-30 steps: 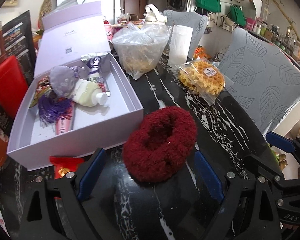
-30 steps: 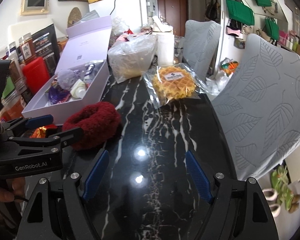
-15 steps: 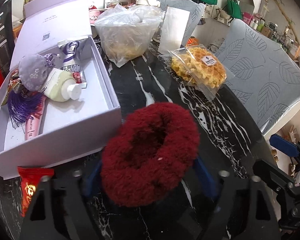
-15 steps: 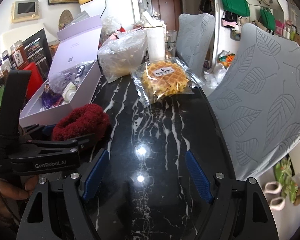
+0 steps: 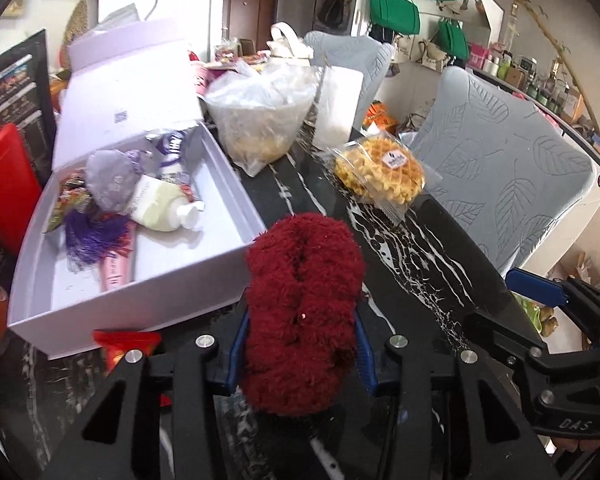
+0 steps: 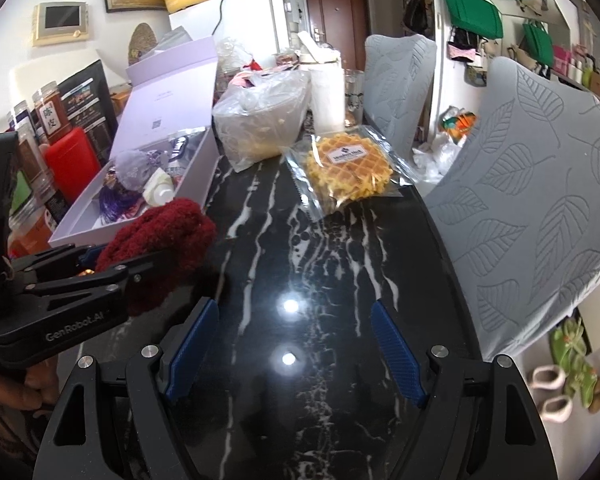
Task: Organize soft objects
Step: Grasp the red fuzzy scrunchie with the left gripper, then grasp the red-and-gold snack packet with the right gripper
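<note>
A fluffy dark red scrunchie [image 5: 302,304] is squeezed narrow between the blue pads of my left gripper [image 5: 300,344], which is shut on it, just off the near right corner of the open lilac box [image 5: 140,292]. In the right wrist view the same scrunchie [image 6: 160,236] sits in the left gripper [image 6: 100,268] beside the box [image 6: 192,168]. My right gripper [image 6: 296,344] stands open over bare black marble table [image 6: 300,248], nothing between its fingers. The box holds a lilac pouch [image 5: 110,178], a cream bottle [image 5: 160,208], a purple tassel and a pink tube.
A bagged waffle [image 5: 380,176] lies at the table's right side, a clear bag of food [image 5: 260,120] and a white cup behind it. A red snack packet [image 5: 124,346] sits by the box's front. Grey leaf-patterned chairs [image 6: 532,208] flank the right edge.
My left gripper moved forward around the scrunchie and closed, squeezing it from a round ring into a narrow bundle, then pulled back a little. The right gripper stayed where it was.
</note>
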Demonstrator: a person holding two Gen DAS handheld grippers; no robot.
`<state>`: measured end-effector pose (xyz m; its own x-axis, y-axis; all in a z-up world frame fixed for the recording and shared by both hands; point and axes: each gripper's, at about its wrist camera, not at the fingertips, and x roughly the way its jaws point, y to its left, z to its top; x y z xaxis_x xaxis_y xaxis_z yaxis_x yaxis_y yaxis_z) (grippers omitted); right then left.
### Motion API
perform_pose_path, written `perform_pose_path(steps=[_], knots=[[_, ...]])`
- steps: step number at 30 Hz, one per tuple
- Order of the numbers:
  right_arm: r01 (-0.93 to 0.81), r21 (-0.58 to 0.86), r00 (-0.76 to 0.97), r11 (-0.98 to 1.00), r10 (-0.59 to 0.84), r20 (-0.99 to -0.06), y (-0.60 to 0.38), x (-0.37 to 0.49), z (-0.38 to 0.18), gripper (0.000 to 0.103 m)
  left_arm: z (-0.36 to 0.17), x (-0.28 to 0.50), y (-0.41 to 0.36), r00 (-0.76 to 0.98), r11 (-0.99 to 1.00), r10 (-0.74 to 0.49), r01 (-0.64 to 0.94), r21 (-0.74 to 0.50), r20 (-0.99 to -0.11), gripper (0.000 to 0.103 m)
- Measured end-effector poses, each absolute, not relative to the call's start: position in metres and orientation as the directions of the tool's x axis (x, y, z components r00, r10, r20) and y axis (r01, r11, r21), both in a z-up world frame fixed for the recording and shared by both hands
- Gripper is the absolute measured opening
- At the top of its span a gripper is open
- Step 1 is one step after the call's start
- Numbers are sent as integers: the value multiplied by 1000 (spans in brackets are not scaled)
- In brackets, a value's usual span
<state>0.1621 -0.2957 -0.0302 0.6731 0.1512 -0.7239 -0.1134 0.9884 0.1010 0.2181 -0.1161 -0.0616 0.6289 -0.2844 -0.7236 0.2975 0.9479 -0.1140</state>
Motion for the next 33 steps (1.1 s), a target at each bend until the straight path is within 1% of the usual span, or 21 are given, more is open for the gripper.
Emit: perform_pose_path(steps=[5,11,16,23,33], knots=[[-156,103,675,982,183,-714,-274,159,-24,80,-43,196,-86,685,965,-236,248,-85,-689,43],[-225,124,665,966,246,-705,-237,157,-23,80,-33,175,-44,723,982,-172,175,-64,-669,43],[-272,159,643,949,302,-703,-207,156,-28,80,-36,163,-11,729,992,-128,110,-70,-673,43],[-324,162,613,932,338,-714,-167,159,-39,80,-46,149,29,727,997,-70,24,-77,-683,43],[-372,184,561,910,378,-736,-122,175,-56,80,-60,147,67,719,996,-28,-41,-83,-695,43]])
